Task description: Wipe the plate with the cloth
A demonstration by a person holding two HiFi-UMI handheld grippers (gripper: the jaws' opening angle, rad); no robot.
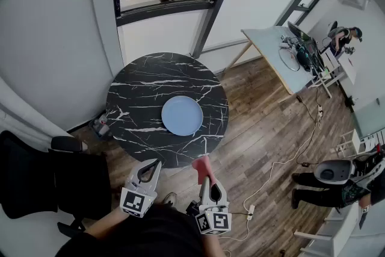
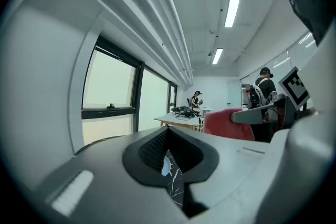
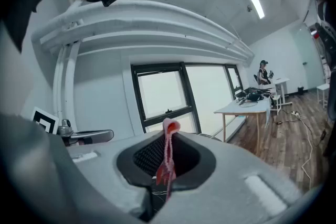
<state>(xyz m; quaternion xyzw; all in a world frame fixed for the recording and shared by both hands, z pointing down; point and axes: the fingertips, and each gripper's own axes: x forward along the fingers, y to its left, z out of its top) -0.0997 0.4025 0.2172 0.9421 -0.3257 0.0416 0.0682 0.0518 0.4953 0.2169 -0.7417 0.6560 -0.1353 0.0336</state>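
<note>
Cloth in your right gripper, plate waiting ahead on the bench
Head view: one plate (image 1: 182,115) lies on the round bench (image 1: 138,87), ahead and between both grippers; your right gripper (image 1: 204,176) pinches the one red cloth (image 1: 202,163). Left gripper view: the left gripper (image 2: 169,162) has its fingers closed on nothing, with the plate straight ahead. Right gripper view: the fingers clamp the cloth (image 3: 168,157), its folds upright

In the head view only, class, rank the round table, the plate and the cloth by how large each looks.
1. Round table
2. Plate
3. Cloth: pinched in the right gripper, nearer the camera than the plate, yet it looks smallest.
</note>
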